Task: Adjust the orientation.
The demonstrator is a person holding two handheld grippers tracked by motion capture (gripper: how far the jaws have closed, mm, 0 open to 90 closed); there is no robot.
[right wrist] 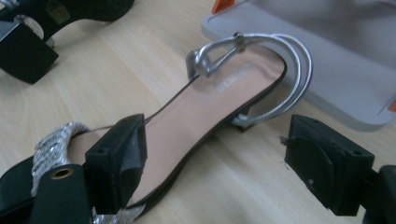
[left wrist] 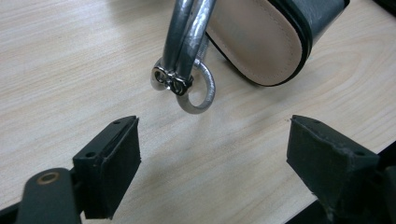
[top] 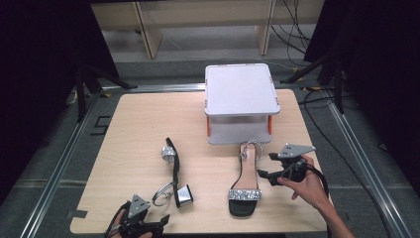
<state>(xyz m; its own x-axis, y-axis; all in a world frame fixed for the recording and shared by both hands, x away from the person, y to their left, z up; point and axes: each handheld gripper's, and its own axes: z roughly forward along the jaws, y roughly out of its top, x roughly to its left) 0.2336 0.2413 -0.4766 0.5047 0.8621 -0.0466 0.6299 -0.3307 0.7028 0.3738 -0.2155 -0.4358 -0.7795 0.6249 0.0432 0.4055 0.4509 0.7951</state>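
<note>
Sandals lie on your counter [top: 138, 119], below the grey two-tier tray [top: 241, 89] standing at its 12 o'clock edge; the tray's shelves hold nothing you can see. The upright sandal [top: 244, 186] rests at 9 o'clock of your right tongs [top: 264, 166], which gape just beside it, gripping nothing. The tipped sandal [top: 174, 171] lies at 1 o'clock of your left tongs [top: 157, 221], also spread wide and bare. An insole stamp is too blurred to read.
</note>
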